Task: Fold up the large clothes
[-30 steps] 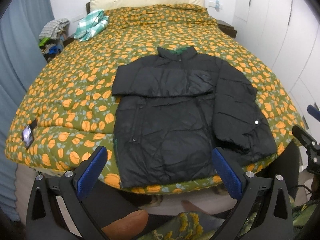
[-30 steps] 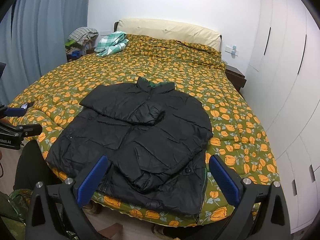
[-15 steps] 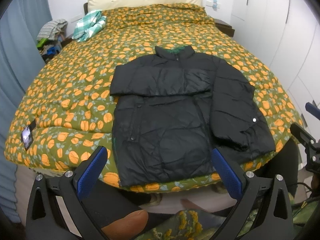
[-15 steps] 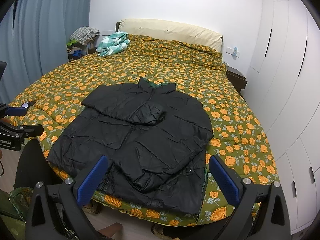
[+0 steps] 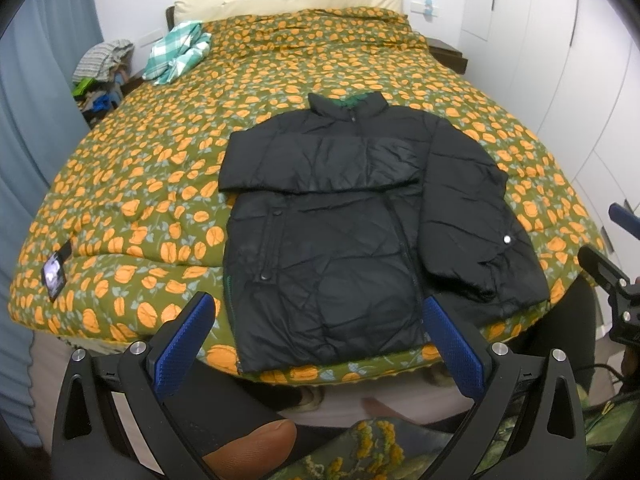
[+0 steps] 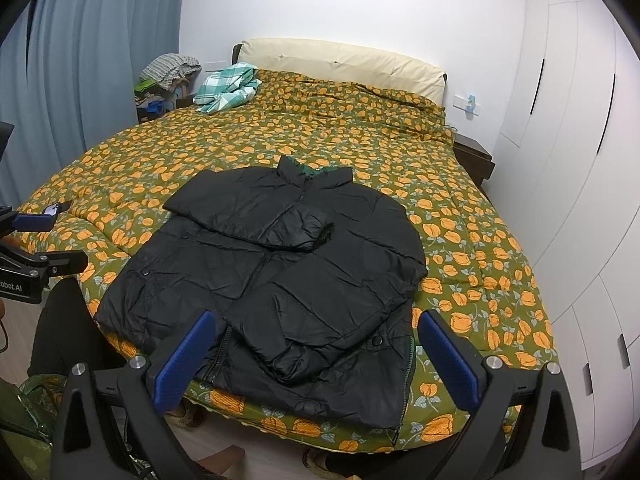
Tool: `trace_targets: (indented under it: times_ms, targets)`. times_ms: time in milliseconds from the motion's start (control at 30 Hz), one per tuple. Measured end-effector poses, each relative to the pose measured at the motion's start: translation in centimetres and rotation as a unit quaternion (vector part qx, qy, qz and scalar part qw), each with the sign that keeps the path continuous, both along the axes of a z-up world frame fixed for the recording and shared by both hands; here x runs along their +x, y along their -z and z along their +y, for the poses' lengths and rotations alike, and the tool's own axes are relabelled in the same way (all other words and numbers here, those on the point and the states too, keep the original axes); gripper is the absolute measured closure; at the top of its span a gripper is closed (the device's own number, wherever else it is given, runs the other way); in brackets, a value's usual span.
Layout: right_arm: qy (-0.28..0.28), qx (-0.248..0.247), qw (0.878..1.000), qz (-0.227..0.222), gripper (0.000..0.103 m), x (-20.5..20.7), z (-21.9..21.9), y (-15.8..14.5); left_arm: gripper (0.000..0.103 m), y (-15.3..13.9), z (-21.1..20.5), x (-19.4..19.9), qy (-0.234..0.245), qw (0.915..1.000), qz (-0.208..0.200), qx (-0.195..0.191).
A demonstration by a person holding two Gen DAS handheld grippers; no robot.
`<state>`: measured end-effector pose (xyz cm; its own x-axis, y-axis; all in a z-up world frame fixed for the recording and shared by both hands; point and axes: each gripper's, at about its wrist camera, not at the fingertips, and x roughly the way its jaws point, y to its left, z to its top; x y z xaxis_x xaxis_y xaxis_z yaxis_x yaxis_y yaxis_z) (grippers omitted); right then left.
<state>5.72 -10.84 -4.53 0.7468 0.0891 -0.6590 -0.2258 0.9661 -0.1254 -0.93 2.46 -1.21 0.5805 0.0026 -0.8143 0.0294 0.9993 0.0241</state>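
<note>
- The black puffer jacket (image 5: 344,236) lies flat, front up, at the foot edge of the bed (image 5: 168,160), collar toward the headboard and hem right along the near edge.
- One sleeve (image 5: 320,164) is folded across the chest; the other sleeve (image 5: 472,216) runs straight down the jacket's side, its cuff near the hem (a small snap button shows pale on it).
- The zip is closed up to the standing collar, where a green lining peeks out.
- The left gripper (image 5: 320,344) hangs in the air off the foot edge, fingers wide apart and holding nothing; a thumb shows at its base.
- The right gripper (image 6: 316,356) hovers likewise off the foot edge near the straight sleeve's cuff, fingers spread and empty.
- The bed wears an olive quilt with orange flowers; a phone (image 5: 54,276) rests near its foot corner on the curtain side.
- A green checked cloth (image 6: 226,90) sits bunched at the head corner beside the cream headboard (image 6: 344,64).
- A blue curtain (image 6: 80,60) hangs along one side, white wardrobe doors (image 6: 576,128) along the other.
</note>
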Motion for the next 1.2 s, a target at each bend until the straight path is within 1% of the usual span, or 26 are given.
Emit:
trace_targets:
  times_ms: [1200]
  targets:
    - [-0.002,0.000,1.000,-0.001,0.000,-0.05,0.29,0.02,0.000,0.10,-0.56,-0.06,0.004,1.0000,0.002,-0.002]
